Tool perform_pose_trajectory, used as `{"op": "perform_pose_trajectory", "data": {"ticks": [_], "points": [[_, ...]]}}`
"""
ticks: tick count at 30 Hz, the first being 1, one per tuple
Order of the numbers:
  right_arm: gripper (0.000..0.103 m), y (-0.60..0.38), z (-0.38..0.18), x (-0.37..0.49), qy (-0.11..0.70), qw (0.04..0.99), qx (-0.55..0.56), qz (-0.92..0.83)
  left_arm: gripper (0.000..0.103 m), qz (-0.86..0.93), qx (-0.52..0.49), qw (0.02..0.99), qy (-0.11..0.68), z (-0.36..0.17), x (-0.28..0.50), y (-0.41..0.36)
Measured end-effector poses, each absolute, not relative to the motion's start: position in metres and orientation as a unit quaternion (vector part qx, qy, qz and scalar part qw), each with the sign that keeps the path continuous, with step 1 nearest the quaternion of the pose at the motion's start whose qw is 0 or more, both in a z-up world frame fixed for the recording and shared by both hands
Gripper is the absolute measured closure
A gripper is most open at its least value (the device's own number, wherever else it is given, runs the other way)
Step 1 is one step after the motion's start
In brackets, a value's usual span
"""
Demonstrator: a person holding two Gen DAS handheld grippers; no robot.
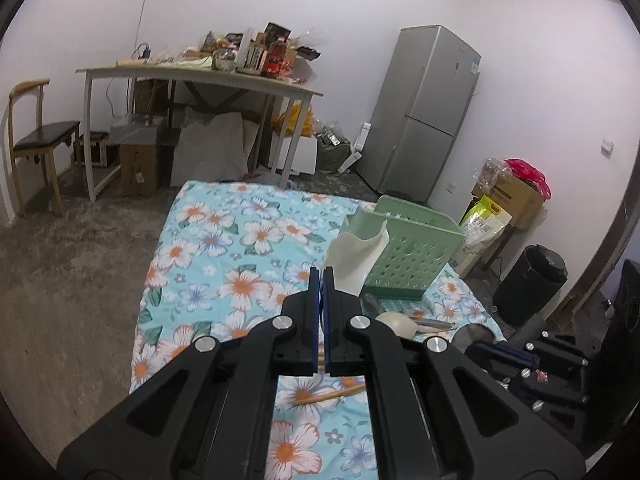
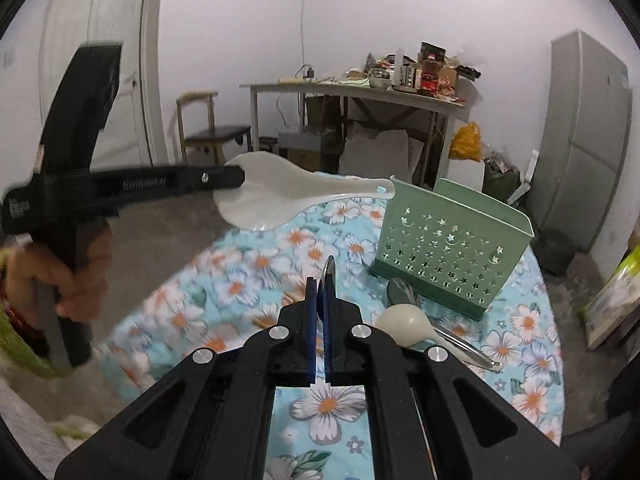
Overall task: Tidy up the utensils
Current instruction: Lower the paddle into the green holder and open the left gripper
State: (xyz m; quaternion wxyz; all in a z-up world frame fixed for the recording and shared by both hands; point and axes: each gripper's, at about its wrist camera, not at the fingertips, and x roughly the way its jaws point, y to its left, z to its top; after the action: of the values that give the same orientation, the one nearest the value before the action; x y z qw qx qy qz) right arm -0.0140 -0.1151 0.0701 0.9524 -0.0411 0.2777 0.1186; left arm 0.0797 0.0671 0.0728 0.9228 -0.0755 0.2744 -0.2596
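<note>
A green perforated utensil holder [image 1: 404,252] [image 2: 452,248] stands on the floral cloth [image 1: 224,248]. My left gripper [image 1: 321,276] is shut on a white rice paddle [image 1: 360,256] [image 2: 280,196], held in the air left of the holder; the gripper also shows in the right wrist view [image 2: 236,176]. My right gripper [image 2: 320,284] is shut on a thin metal utensil [image 2: 330,266] seen edge-on. A cream ladle [image 2: 404,322] and metal spoons [image 2: 402,294] lie before the holder. Wooden chopsticks [image 1: 328,395] lie on the cloth.
A cluttered white table [image 1: 208,76], wooden chair [image 1: 36,136], boxes and bags stand behind. A grey fridge [image 1: 424,116] is at the right, a black bin [image 1: 532,288] beside the cloth-covered table.
</note>
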Motion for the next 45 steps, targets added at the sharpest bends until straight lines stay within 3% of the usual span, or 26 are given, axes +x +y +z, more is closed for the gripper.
{"op": "perform_pose_trajectory", "data": {"ticks": [7,15,26,29,45], "points": [[0.100,-0.163,0.108,-0.019,0.245,0.959,0.040,0.139,0.103,-0.270,-0.024,0.932,0.241,0.106,0.076,0.050],[0.100,-0.205,0.142,-0.017,0.192,0.973,0.056,0.117,0.103,-0.280,0.118,0.921,0.244,0.143,0.097,0.007],[0.100,-0.228,0.144,-0.002,0.183,0.974,0.071,0.112,0.103,-0.267,0.318,0.855,0.310,0.139,0.165,-0.068],[0.100,-0.234,0.142,0.005,0.184,0.973,0.079,0.112,0.103,-0.280,0.334,0.828,0.352,0.137,0.186,-0.084],[0.100,-0.251,0.138,0.031,0.186,0.972,0.098,0.103,0.102,-0.321,0.360,0.783,0.393,0.153,0.235,-0.138]]}}
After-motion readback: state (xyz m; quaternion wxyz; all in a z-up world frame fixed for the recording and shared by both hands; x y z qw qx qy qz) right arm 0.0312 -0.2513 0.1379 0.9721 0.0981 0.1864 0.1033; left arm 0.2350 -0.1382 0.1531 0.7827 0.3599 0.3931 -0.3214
